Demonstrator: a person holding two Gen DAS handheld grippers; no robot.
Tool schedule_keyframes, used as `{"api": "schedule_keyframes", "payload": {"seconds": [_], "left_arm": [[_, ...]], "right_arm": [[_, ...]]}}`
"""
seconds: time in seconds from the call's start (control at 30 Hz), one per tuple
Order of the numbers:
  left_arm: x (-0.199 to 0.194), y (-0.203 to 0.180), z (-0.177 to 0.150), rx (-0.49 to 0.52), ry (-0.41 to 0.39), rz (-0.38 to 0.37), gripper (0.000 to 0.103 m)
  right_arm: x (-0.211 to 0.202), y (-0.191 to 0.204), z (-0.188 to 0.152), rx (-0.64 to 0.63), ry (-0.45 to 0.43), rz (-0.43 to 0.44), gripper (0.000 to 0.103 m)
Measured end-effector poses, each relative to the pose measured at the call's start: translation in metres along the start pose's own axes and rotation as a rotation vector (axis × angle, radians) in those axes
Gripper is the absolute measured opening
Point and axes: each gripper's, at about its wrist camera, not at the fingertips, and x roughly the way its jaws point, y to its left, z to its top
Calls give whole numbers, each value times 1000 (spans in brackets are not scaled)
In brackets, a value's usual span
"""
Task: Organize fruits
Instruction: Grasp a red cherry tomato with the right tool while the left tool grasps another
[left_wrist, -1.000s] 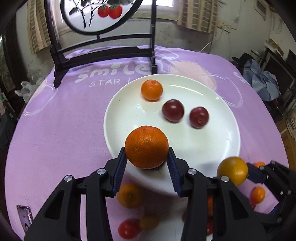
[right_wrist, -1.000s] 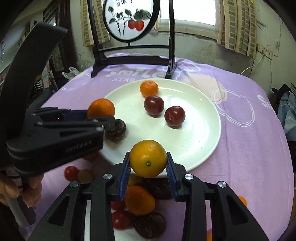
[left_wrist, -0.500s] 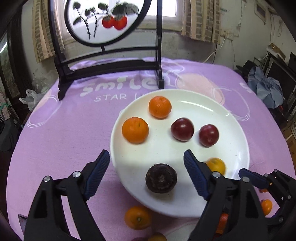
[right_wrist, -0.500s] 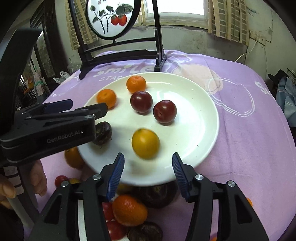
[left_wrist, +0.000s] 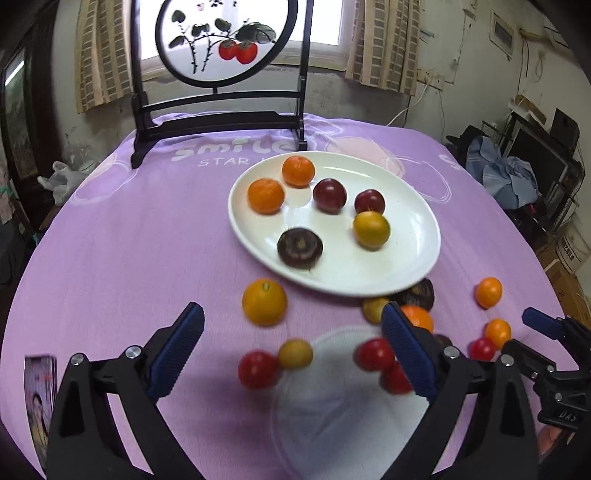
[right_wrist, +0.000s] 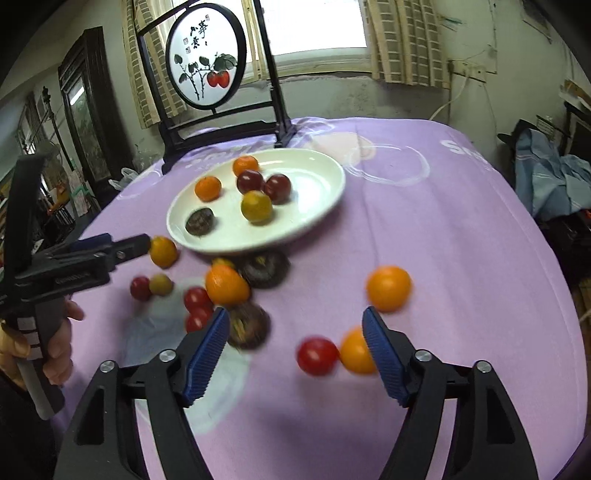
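My left gripper (left_wrist: 291, 345) is spread wide and holds nothing, hanging over the near part of the purple tablecloth (left_wrist: 129, 240). My right gripper (right_wrist: 295, 349) is just as wide and empty. The white plate (left_wrist: 406, 206) sits toward the far middle of the cloth, carrying two oranges, two dark red plums, a yellow fruit (left_wrist: 371, 229) and a dark brown fruit (left_wrist: 300, 246). Loose oranges, small red tomatoes and more brown fruit lie scattered on the cloth off the plate's near rim, one orange (left_wrist: 264, 302) just beside it.
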Motion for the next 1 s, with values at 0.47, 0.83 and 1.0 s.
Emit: {"api": "schedule_keyframes", "payload": {"seconds": [0.47, 0.83, 1.0], "left_arm": [[-29, 10, -39, 66, -99, 40, 94], [-14, 28, -46, -23, -20, -14, 94], [-8, 21, -49, 6, 3, -7, 94]], "right_arm": [[17, 1, -41, -10, 113, -52, 67], [41, 8, -31, -20, 131, -89, 59], [53, 17, -19, -57, 115, -128, 38]]}}
